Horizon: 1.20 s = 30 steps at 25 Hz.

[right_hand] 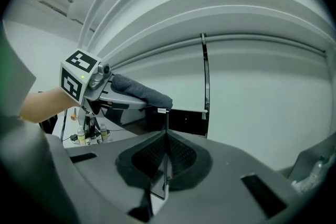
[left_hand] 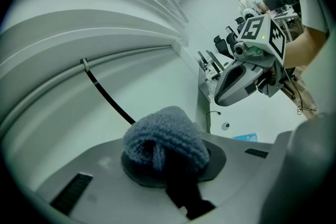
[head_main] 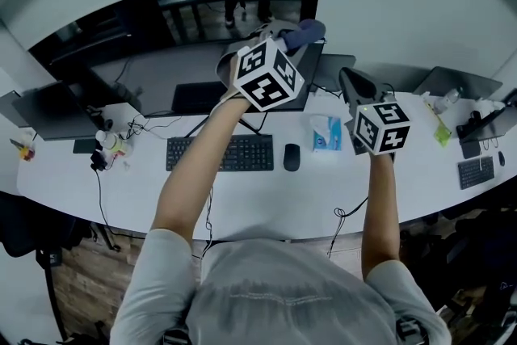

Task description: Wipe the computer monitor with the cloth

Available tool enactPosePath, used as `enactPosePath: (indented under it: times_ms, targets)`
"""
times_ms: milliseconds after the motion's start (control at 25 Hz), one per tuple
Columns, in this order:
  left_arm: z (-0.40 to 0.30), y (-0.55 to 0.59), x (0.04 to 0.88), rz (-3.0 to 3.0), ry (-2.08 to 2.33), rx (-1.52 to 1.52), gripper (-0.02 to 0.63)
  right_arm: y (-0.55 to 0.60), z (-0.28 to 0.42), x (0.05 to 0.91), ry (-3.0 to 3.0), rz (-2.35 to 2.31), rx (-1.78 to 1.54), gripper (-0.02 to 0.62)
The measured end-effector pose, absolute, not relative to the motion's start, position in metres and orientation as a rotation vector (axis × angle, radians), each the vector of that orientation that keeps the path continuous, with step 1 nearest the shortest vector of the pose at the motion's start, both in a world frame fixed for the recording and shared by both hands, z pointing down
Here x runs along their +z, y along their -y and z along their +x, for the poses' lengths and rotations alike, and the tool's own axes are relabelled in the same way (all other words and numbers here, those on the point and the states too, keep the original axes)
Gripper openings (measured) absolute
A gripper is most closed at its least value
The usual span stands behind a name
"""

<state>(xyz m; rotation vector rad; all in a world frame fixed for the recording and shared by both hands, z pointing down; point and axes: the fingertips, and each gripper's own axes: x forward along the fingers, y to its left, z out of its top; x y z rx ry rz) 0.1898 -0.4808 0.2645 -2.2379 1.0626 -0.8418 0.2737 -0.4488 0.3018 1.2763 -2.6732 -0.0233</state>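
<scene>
**Cloth up by the monitor**

We hold the blue cloth (left_hand: pixel 163 136) tight in our left tongs (left_hand: pixel 167 162), at the top right corner of the monitor (head_main: pixel 153 77). Our right tongs (right_hand: pixel 165 157) are pressed together with nothing in them, above the worktop (head_main: pixel 258 198).

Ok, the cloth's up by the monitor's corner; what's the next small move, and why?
Probably ease the left gripper down so the cloth presses on the monitor glass, then sweep left. Its jaws are shut on the cloth near the screen's upper right corner, and most of the screen lies to the left.
</scene>
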Motion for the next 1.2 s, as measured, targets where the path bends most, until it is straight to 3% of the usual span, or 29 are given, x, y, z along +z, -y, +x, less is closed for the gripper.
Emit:
enactPosePath:
  times_ms: [560,1200]
  targets:
    - [0.068,0.459,0.268,-2.250,-1.151,-0.838,0.057,0.427,0.158,0.298,2.699,1.213,-0.018,0.002]
    - [-0.143,0.417,0.275,-2.221,-1.354,-0.857,0.057,0.390,-0.040,0.293,2.775,1.035,-0.059,0.002]
